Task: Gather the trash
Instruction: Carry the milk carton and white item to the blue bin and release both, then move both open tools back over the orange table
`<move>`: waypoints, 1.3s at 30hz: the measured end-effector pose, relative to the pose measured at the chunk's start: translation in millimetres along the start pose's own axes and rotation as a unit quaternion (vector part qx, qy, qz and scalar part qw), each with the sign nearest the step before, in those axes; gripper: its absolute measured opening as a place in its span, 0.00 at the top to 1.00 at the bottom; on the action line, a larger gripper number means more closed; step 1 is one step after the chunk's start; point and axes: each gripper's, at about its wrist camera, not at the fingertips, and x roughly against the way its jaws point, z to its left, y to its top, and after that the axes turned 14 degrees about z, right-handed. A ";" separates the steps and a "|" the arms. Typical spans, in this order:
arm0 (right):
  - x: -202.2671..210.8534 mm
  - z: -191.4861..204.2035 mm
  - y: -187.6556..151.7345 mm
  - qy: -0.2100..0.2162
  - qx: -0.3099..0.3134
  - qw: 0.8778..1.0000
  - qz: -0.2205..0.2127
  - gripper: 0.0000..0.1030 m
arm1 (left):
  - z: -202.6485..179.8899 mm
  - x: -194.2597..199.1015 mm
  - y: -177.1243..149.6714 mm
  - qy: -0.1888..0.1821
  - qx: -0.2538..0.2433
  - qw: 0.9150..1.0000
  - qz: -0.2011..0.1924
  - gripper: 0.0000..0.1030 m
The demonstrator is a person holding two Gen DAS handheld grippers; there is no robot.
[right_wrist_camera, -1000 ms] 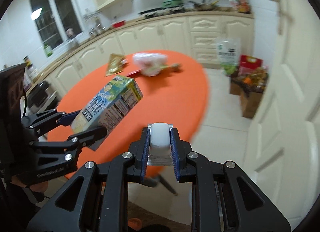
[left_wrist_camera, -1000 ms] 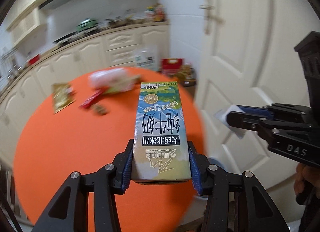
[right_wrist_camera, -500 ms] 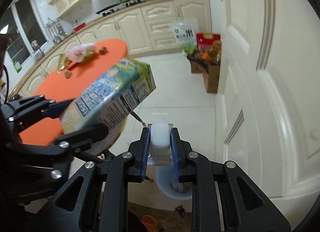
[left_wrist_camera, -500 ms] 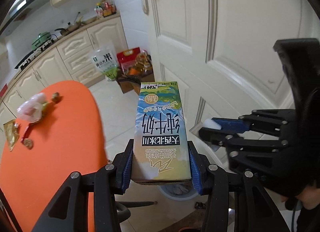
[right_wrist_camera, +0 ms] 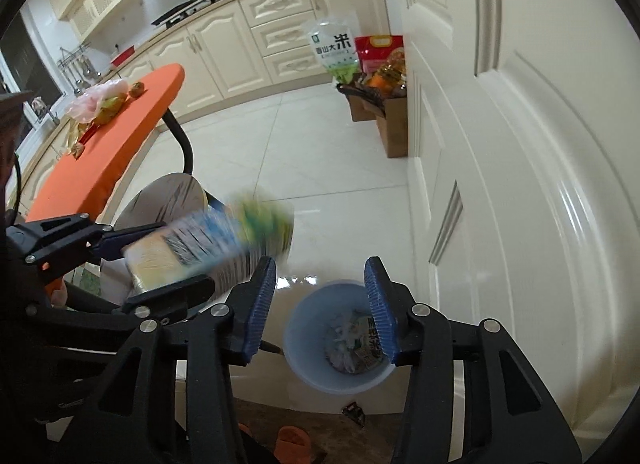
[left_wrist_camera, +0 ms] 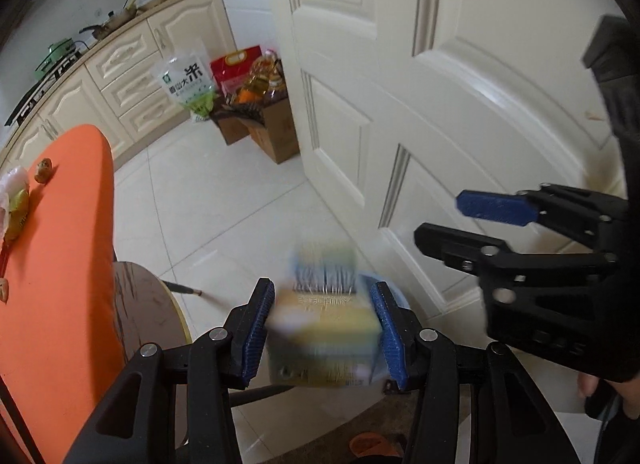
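Over the blue bin, which is standing on the floor beside the white door, we are watching both releases of the drop step. The right hand-held gripper is hanging directly above the bin mouth with its jaws spread and nothing between the blue pads. Its jaws have just been opening, and the small white piece it was pinching half a second ago is no longer showing between them, so we are judging that piece as dropped, though we are not picking it out among the scraps lying in the bin. The left hand-held gripper is pointing steeply down with the milk carton between its pads. Its jaws have just been opening a little, and the carton is smearing in both views while the fingers around it are staying sharp. We are therefore reading the carton as released and sliding out towards the bin, whose rim is peeking out behind it in the left view, rather than as firmly clamped. We are not able to tell whether it is going to land inside. For the task, this is meaning that two items are leaving the hands together, while more trash, including a pink plastic bag, is waiting on the orange worktop off to the left, well apart from the bin.
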 end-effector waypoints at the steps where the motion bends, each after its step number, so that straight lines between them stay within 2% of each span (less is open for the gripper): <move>1: -0.4 -0.7 0.3 0.000 -0.001 1.000 0.001 0.51 | 0.3 -2.1 2.5 -0.002 0.002 1.000 0.004 0.54; 8: 11.3 4.9 -0.1 0.009 0.003 1.000 -0.007 0.49 | 4.7 5.8 7.8 0.001 0.008 1.000 -0.005 0.50; 14: 37.3 24.5 -4.6 0.011 0.018 0.999 -0.025 0.49 | 4.1 48.6 -39.6 0.006 0.018 0.999 -0.027 0.50; 21: 75.3 77.9 0.2 0.018 0.053 0.997 -0.058 0.45 | 30.9 104.3 -86.7 0.020 0.050 0.996 -0.076 0.44; 24: 86.7 108.7 7.1 0.023 0.074 0.994 -0.071 0.40 | 57.4 127.4 -109.3 0.027 0.078 0.992 -0.095 0.44; 26: 90.5 130.9 13.9 0.034 0.090 0.993 -0.075 0.37 | 77.3 139.9 -125.6 0.033 0.097 0.989 -0.106 0.36; 30: 86.3 182.2 34.1 0.045 0.124 0.988 -0.076 0.33 | 124.2 158.6 -160.5 0.053 0.138 0.982 -0.122 0.35; 32: 79.7 206.8 44.8 0.045 0.140 0.986 -0.075 0.24 | 154.5 167.3 -178.8 0.056 0.166 0.977 -0.124 0.35; 37: 56.4 262.2 77.0 0.043 0.178 0.981 -0.070 0.24 | 233.4 187.0 -210.9 0.089 0.237 0.959 -0.125 0.33; 39: 43.4 281.2 95.6 0.042 0.192 0.978 -0.068 0.24 | 257.4 188.1 -212.3 0.103 0.262 0.952 -0.122 0.31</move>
